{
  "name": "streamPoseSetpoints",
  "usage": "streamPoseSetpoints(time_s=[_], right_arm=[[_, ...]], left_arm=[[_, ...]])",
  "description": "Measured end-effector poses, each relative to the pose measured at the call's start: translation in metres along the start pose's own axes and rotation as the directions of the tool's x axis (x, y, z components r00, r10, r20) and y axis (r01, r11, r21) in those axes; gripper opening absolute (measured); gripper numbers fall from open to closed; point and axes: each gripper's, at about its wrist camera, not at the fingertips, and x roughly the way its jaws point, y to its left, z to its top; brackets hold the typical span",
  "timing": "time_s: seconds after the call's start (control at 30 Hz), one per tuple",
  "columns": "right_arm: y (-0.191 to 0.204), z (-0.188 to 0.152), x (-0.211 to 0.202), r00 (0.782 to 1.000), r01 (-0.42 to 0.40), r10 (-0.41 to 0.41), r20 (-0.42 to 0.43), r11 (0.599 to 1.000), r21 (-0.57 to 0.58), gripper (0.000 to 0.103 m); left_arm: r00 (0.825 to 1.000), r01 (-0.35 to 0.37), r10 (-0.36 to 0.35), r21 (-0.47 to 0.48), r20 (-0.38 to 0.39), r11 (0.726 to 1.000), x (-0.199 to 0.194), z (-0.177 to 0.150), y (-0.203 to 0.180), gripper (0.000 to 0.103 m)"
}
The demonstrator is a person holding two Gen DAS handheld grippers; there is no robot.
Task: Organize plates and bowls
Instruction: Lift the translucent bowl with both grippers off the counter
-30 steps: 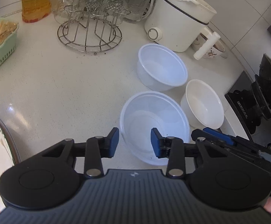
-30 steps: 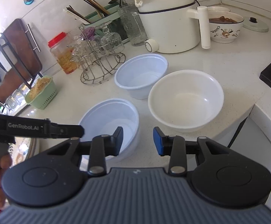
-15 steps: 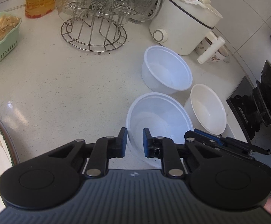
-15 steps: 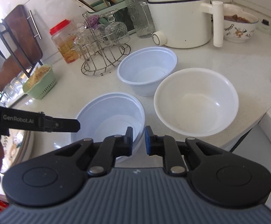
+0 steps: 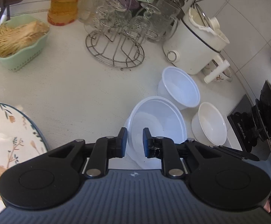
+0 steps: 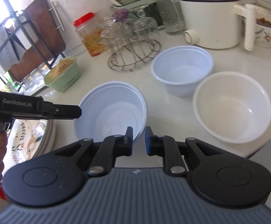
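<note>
Translucent plastic bowl sits on your worktop, its near rim pinched from two sides: your left gripper clamps one edge, your right gripper the other. Beyond it a second plastic bowl touches a white ceramic bowl. Left lies a floral plate.

White counter holds bowls, rack, basket.
</note>
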Motion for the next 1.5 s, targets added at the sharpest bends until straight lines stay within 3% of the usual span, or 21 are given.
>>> streamPoseSetpoints(time_s=[0.27,0.67,1.1,1.33,1.5], right_arm=[[0.022,0.006,0.014,0.999,-0.03,0.028,-0.031,0.998,-0.063,0.017],[0.027,0.007,0.024,0.998,-0.032,0.029,-0.063,0.998,-0.053,0.018],[0.038,0.012,-0.005,1.0,0.024,-0.023,0.016,0.998,-0.061,0.018],[0.05,0.017,-0.033,0.997,0.032,-0.027,0.074,0.996,-0.078,0.018],[0.058,0.025,-0.058,0.994,0.03,-0.022,0.106,0.997,-0.07,0.018]], left_arm=[[0.998,-0.069,0.069,-0.033,-0.011,0.997,-0.007,-0.005,0.015,0.021],[0.996,-0.086,0.085,-0.058,-0.016,0.995,-0.007,-0.011,0.026,0.025],[0.993,-0.111,0.112,-0.045,0.02,0.993,-0.027,-0.013,0.017,0.033],[0.992,-0.114,0.111,0.038,0.054,0.993,-0.058,-0.016,-0.014,0.033],[0.99,-0.11,0.106,0.037,0.091,0.993,-0.082,-0.016,-0.03,0.033]])
